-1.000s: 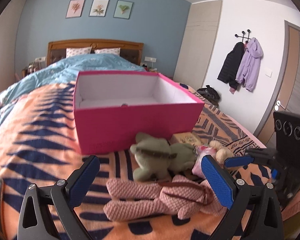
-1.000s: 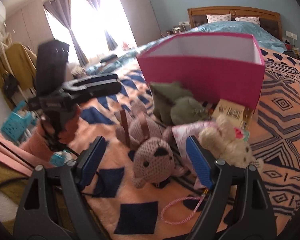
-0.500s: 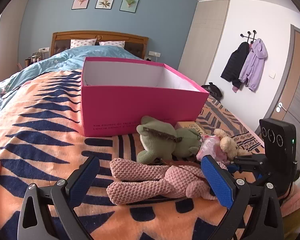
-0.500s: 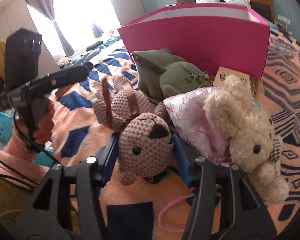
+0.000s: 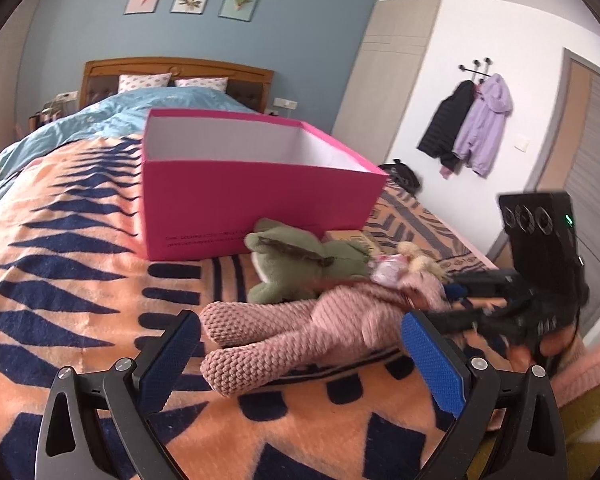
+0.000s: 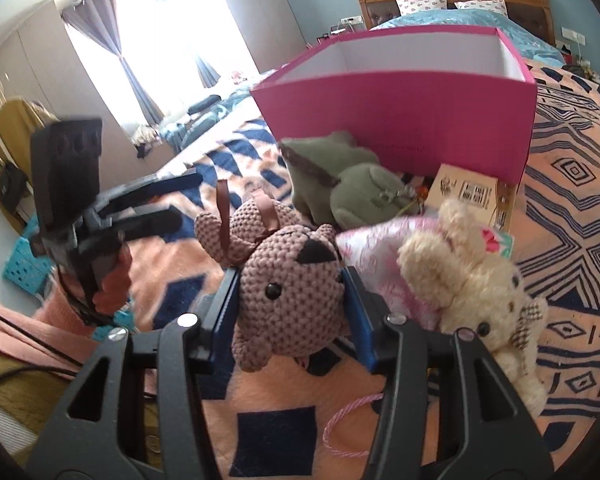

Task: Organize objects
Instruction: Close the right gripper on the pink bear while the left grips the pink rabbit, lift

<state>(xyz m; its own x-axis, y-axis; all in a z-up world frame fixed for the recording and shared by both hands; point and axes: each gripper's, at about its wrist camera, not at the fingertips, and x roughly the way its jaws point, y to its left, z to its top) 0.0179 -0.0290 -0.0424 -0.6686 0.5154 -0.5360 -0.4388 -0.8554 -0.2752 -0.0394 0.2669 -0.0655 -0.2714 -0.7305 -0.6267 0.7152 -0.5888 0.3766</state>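
A pink knitted toy point(image 5: 332, 316) lies on the patterned bedspread in front of an open pink box point(image 5: 260, 192). My right gripper point(image 6: 291, 286) has its blue pads on both sides of the toy's head point(image 6: 296, 264), and its jaws are still closing. My left gripper point(image 5: 300, 322) stands open near the toy's legs, which lie just beyond its fingertips, apart from both pads. A green plush toy point(image 6: 340, 184) and a cream bunny point(image 6: 472, 280) with a pink cloth lie beside the knitted toy.
A small cardboard box point(image 6: 472, 192) leans at the pink box's point(image 6: 400, 112) front wall. A pink cord point(image 6: 348, 428) loops on the blanket near my right gripper. The blue quilt and headboard point(image 5: 176, 76) are beyond. Coats point(image 5: 472, 128) hang by the door.
My right gripper moved in and its jaws narrowed from wide apart onto the pink knitted toy's head. The toy's upper body has shifted slightly toward the right gripper. The left gripper stays open.
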